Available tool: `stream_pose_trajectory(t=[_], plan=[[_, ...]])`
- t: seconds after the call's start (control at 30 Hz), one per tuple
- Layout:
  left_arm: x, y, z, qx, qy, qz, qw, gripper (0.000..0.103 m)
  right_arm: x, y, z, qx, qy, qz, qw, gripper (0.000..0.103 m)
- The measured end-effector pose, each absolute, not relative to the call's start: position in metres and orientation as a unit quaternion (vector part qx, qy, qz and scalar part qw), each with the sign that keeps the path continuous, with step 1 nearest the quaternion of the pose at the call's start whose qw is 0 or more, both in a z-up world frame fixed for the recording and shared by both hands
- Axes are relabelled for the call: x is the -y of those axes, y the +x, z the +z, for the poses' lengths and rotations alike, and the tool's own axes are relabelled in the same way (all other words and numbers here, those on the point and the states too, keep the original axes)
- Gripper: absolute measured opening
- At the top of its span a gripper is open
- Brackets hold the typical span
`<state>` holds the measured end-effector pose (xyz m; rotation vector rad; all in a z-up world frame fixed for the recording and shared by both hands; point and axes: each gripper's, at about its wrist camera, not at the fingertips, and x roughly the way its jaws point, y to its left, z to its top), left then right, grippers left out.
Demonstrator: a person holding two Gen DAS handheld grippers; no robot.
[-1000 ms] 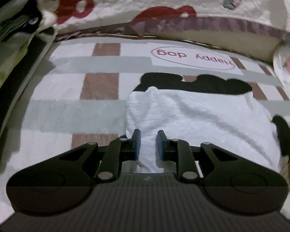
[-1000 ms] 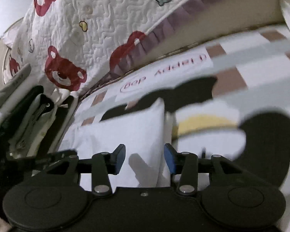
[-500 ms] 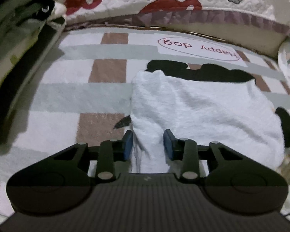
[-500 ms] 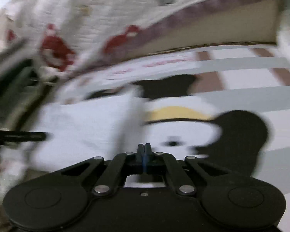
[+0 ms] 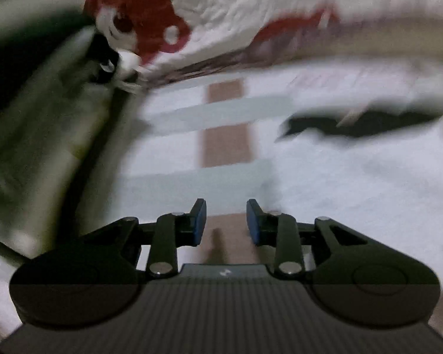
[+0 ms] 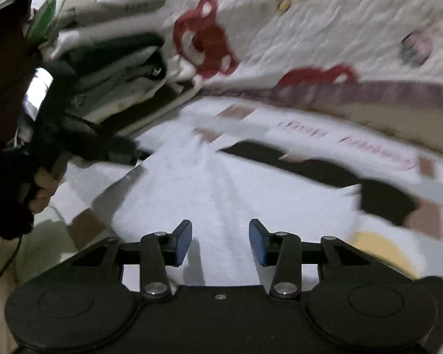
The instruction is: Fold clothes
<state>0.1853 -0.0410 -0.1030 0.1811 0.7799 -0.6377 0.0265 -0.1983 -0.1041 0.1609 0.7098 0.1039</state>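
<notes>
A folded white garment [image 6: 209, 188] lies flat on the checked mat [image 6: 428, 191], right in front of my right gripper [image 6: 220, 239], whose blue pads are open and hold nothing. In the left wrist view the same white garment [image 5: 369, 183] fills the right side, blurred by motion. My left gripper [image 5: 226, 221] is open over the mat [image 5: 192, 183], just left of the garment's edge, and is empty. The left gripper body and the hand holding it [image 6: 44, 188] appear at the left edge of the right wrist view.
A quilt with red bears [image 6: 310, 29] hangs along the far side of the mat. A stack of folded clothes and bags [image 6: 112, 59] sits at the far left. A black and yellow cartoon print [image 6: 378, 247] marks the mat to the right of the garment.
My left gripper has let go of the white garment's edge and swung left, off the cloth. My right gripper was shut half a second ago and has opened; it now points at the folded garment.
</notes>
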Motion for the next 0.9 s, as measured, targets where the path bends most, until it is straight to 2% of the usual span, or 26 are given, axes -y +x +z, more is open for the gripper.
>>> stream_pose_trajectory(t=[0.07, 0.13, 0.17, 0.23, 0.33, 0.37, 0.43, 0.5, 0.57, 0.7, 0.77, 0.8, 0.83, 0.87, 0.9], plan=[[0.037, 0.180, -0.091, -0.350, 0.049, -0.342, 0.871, 0.029, 0.209, 0.039, -0.116, -0.360, 0.091, 0.034, 0.928, 0.044], [0.046, 0.172, -0.088, -0.325, 0.064, -0.385, 0.862, 0.029, 0.229, 0.045, -0.126, -0.365, 0.086, -0.005, 0.927, 0.041], [0.053, 0.169, -0.089, -0.323, 0.076, -0.408, 0.851, 0.032, 0.244, 0.046, -0.130, -0.367, 0.094, -0.020, 0.925, 0.024], [0.064, 0.172, -0.104, -0.342, 0.094, -0.396, 0.847, 0.032, 0.274, 0.046, -0.134, -0.365, 0.123, -0.036, 0.922, 0.000], [0.077, 0.178, -0.124, -0.362, 0.120, -0.372, 0.846, 0.030, 0.300, 0.045, -0.129, -0.364, 0.123, -0.106, 0.917, 0.000], [0.077, 0.183, -0.126, -0.362, 0.116, -0.365, 0.850, 0.031, 0.308, 0.043, -0.126, -0.360, 0.117, -0.135, 0.916, 0.016], [0.075, 0.193, -0.129, -0.367, 0.097, -0.359, 0.853, 0.032, 0.320, 0.038, -0.120, -0.351, 0.128, -0.153, 0.915, 0.018], [0.072, 0.203, -0.132, -0.382, 0.070, -0.363, 0.847, 0.033, 0.320, 0.036, -0.117, -0.344, 0.143, -0.123, 0.920, 0.031], [0.070, 0.210, -0.137, -0.392, 0.065, -0.366, 0.842, 0.033, 0.311, 0.037, -0.120, -0.345, 0.160, -0.078, 0.922, 0.061], [0.069, 0.215, -0.143, -0.395, 0.059, -0.377, 0.836, 0.033, 0.311, 0.055, -0.145, -0.358, 0.186, -0.077, 0.912, 0.068], [0.068, 0.216, -0.142, -0.393, 0.058, -0.378, 0.836, 0.033, 0.322, 0.059, -0.158, -0.329, 0.218, -0.081, 0.915, 0.071], [0.068, 0.217, -0.141, -0.393, 0.058, -0.378, 0.836, 0.030, 0.326, 0.059, -0.159, -0.315, 0.231, -0.075, 0.918, 0.068], [0.068, 0.217, -0.140, -0.392, 0.057, -0.379, 0.837, 0.024, 0.326, 0.062, -0.157, -0.314, 0.223, -0.066, 0.921, 0.033], [0.068, 0.218, -0.139, -0.391, 0.057, -0.379, 0.837, 0.015, 0.323, 0.065, -0.154, -0.315, 0.200, -0.060, 0.926, 0.010], [0.067, 0.219, -0.139, -0.390, 0.056, -0.380, 0.837, 0.011, 0.320, 0.065, -0.150, -0.310, 0.183, -0.056, 0.931, 0.010]])
